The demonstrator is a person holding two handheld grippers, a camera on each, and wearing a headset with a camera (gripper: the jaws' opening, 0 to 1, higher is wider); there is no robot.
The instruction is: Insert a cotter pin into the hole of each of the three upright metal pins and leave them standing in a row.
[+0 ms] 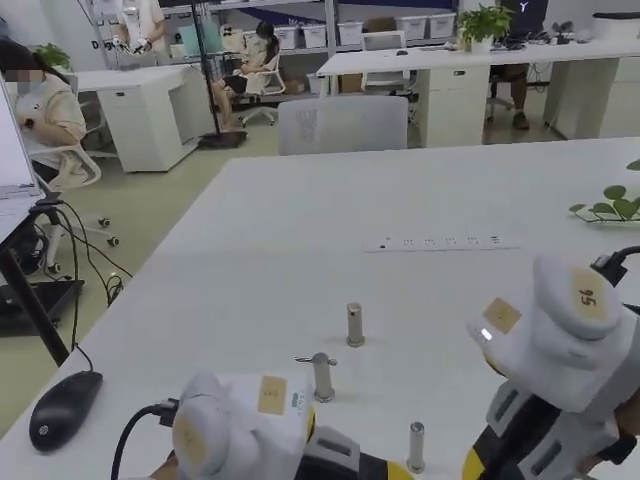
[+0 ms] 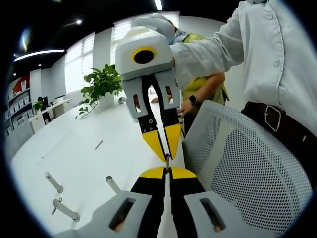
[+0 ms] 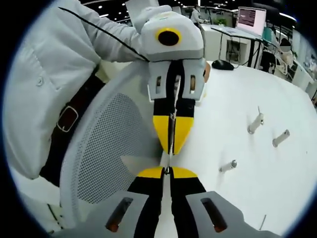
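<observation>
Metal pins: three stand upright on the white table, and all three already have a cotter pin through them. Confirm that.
Wrong on one count. Three do stand upright on the white table, but the head view shows a cotter pin through the middle pin alone; the far pin and the near pin are bare.

worktop (image 1: 250, 260) white | far pin (image 1: 355, 325), middle pin (image 1: 322, 377), near pin (image 1: 416, 447) upright, diagonal row | cotter pin (image 1: 305, 358) through middle pin's top | left gripper (image 1: 375, 468), right gripper (image 1: 482, 462) at bottom edge | power strip (image 1: 440, 242) beyond | mouse (image 1: 62, 408) far left
</observation>
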